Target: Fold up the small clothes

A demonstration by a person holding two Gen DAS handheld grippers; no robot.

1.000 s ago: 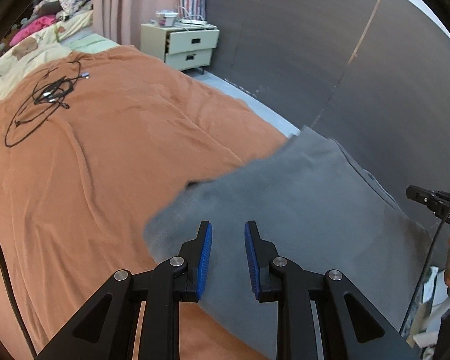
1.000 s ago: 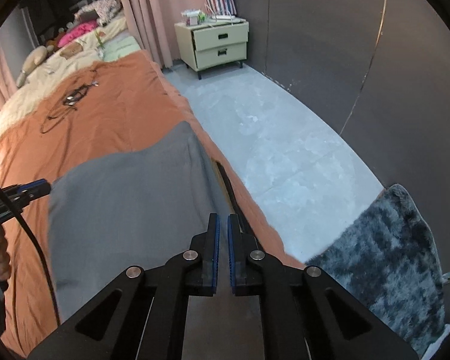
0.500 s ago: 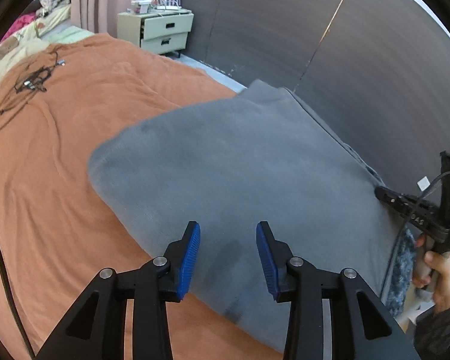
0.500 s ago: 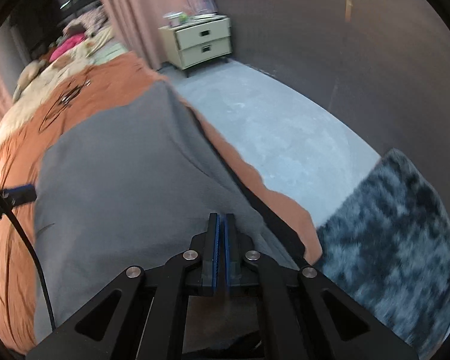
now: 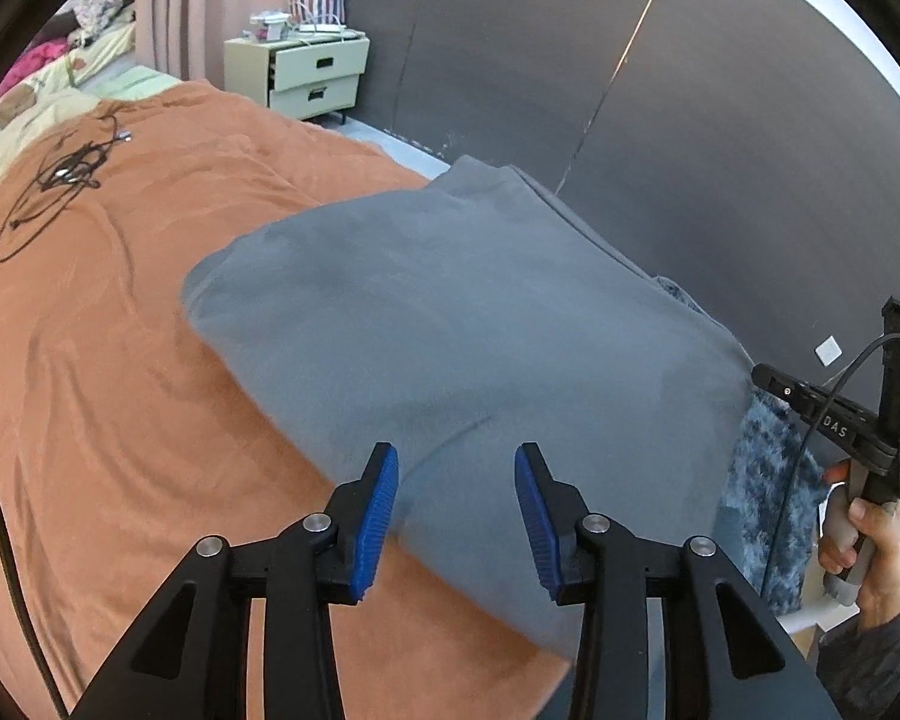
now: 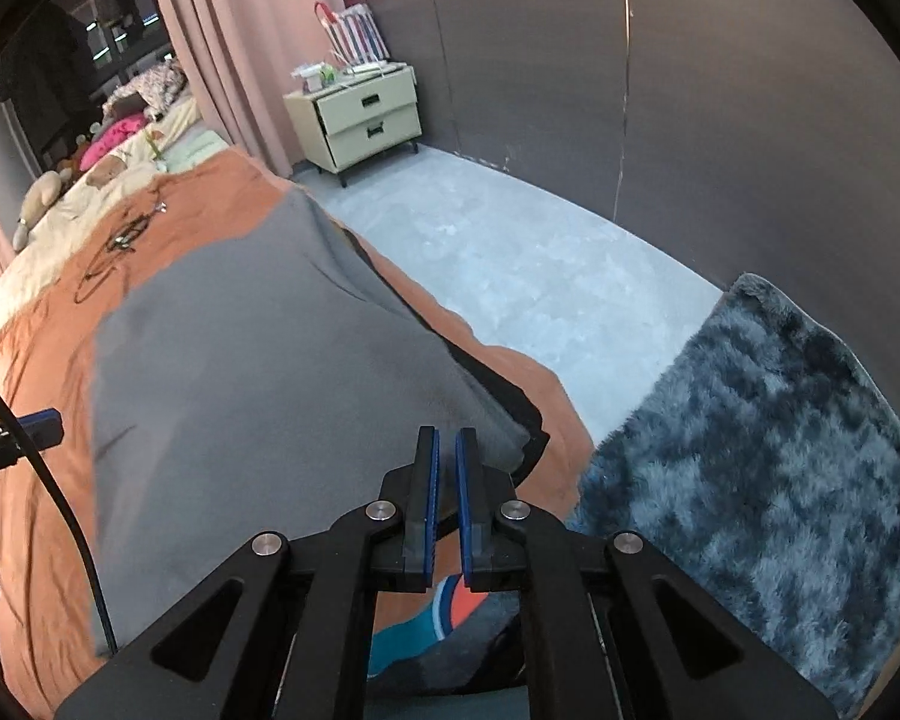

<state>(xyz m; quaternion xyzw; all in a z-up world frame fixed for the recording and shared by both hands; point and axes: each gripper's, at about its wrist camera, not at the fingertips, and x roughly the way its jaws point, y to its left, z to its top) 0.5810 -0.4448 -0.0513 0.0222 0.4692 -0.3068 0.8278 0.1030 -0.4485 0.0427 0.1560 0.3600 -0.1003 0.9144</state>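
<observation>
My left gripper (image 5: 456, 501) points steeply down, its blue pads (image 5: 377, 504) parting, nothing pressed between them. My right gripper (image 6: 444, 498) sits at three o'clock from it, jaws nearly together, my right hand (image 5: 870, 546) around its handle.

Cream two-drawer nightstand (image 6: 360, 120) stands against dark grey wall (image 6: 570, 60); pink curtain (image 6: 228, 48) just left of nightstand; striped bag (image 6: 354, 30) on top; pale grey floor (image 6: 510, 252) in front; shaggy blue-grey rug (image 6: 762, 468) nearer camera, right
</observation>
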